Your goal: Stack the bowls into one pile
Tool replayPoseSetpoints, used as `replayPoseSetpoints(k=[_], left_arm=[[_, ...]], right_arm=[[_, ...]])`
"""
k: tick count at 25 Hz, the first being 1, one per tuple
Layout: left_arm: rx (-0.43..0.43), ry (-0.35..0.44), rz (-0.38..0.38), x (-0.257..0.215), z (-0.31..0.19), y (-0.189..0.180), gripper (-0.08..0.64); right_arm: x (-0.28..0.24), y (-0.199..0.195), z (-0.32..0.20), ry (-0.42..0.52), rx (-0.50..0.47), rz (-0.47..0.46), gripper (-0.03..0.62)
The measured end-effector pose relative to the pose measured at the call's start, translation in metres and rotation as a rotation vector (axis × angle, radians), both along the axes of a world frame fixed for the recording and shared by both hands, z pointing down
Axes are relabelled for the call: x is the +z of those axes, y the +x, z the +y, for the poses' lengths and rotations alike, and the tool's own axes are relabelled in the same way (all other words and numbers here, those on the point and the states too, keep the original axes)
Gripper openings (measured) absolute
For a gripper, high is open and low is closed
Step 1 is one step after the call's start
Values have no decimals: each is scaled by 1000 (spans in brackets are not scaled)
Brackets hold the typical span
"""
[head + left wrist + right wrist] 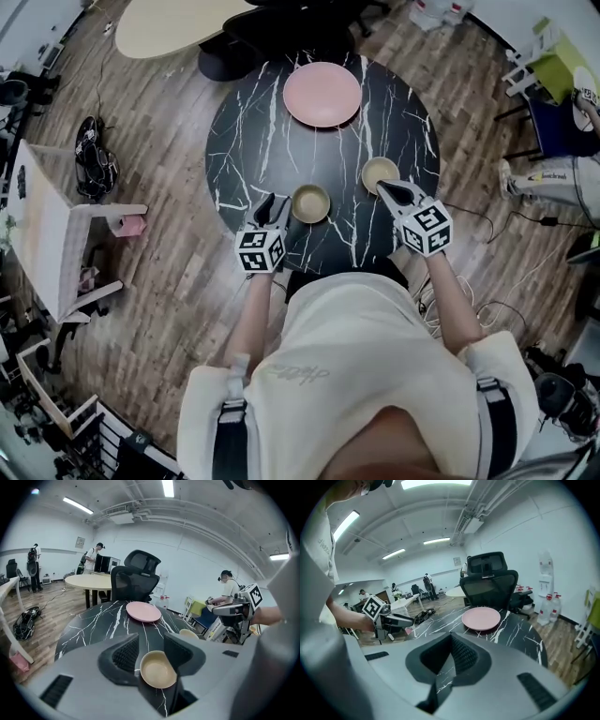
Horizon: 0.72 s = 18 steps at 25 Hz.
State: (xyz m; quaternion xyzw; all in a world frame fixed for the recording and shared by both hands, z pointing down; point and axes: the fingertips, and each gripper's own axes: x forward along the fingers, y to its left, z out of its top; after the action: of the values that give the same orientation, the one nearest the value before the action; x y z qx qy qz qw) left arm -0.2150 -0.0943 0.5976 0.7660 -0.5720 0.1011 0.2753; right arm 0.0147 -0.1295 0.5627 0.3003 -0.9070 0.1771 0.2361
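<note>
Left claw (152, 641) was apart, lined up on 6 o'clock bowl (158, 669); right claw (451, 641) together, empty; next probably: clamp rim, lift.

Seen from above, a person in a cream shirt (361, 361) stands at a round black marble table (248, 141) on a wood-plank floor (169, 281), a gripper in each hand. The left gripper (275, 207), its jaws apart, sits just beside the left tan bowl (310, 202). The right gripper (392, 191), its jaws drawn together, points at the near rim of the right tan bowl (378, 172); contact cannot be made out. The two bowls stand apart. A pink plate (322, 94) lies at the far edge. Beyond are a beige oval table (169, 23) and a black office chair (277, 33).
</note>
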Motion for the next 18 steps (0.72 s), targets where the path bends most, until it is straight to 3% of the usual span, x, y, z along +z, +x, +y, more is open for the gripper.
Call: replayPoseSetpoints(k=[14,18], left_arm=[[108,-147,81,83,-1,13,181],[110,-194,124,105,2,8,181]], right_arm=[[26,-1,33,-48,92,47,8],[30,-3,40,-54,80,79,8]])
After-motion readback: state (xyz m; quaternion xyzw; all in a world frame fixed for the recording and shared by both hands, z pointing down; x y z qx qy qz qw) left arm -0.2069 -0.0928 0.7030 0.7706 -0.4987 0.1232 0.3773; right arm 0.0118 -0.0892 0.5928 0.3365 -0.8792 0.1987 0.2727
